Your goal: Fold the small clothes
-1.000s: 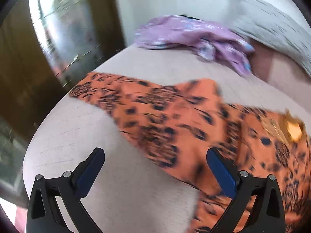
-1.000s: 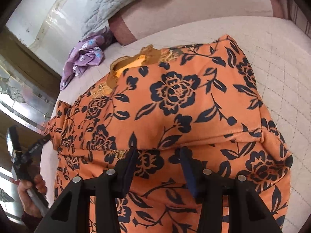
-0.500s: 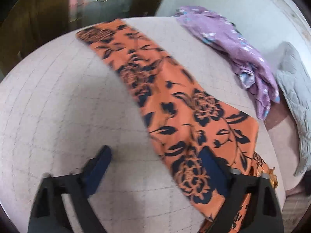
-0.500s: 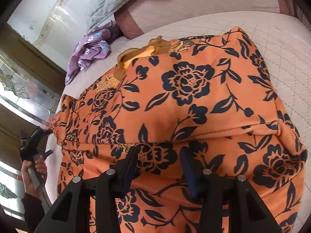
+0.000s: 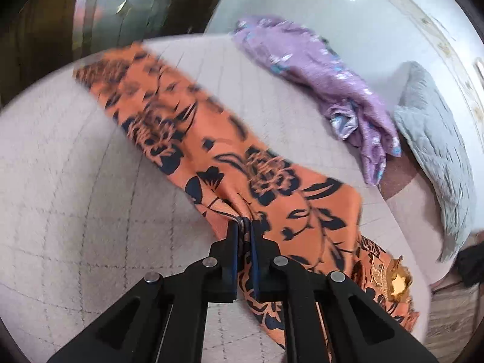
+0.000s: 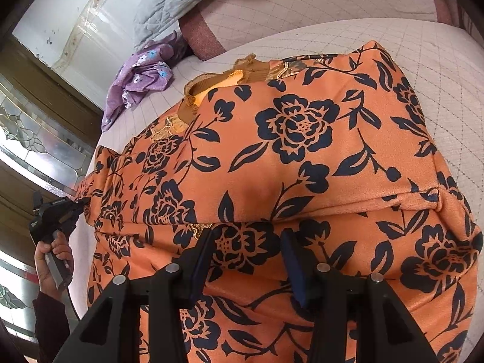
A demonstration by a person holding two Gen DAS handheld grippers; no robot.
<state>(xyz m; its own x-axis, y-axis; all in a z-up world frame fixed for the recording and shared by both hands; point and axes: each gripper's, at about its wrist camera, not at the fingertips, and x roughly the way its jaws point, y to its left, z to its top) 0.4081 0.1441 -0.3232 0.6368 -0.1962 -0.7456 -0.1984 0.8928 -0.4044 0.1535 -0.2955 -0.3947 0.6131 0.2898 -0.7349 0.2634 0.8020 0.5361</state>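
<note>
Dress [image 6: 296, 157]: orange, flowered, spread on the bed [image 5: 75, 196].
Left gripper [image 5: 243, 227]: jaws pinched on its sleeve edge.
Right gripper [image 6: 245, 257]: jaws apart over the skirt.
Purple cloth [image 5: 332, 90]: beyond, apart.

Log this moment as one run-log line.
left gripper: shut on sleeve of orange floral top | right gripper: open over top's body | purple garment: unfolded, apart

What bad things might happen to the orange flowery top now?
The left gripper pinches only a small bunch at the sleeve's edge of the orange top, so the cloth might slip out when pulled. The right gripper is open over the top's middle, not holding it, so a pull on the sleeve could drag the whole top crooked. The sleeve lies near the purple clothes and might snag them.
</note>
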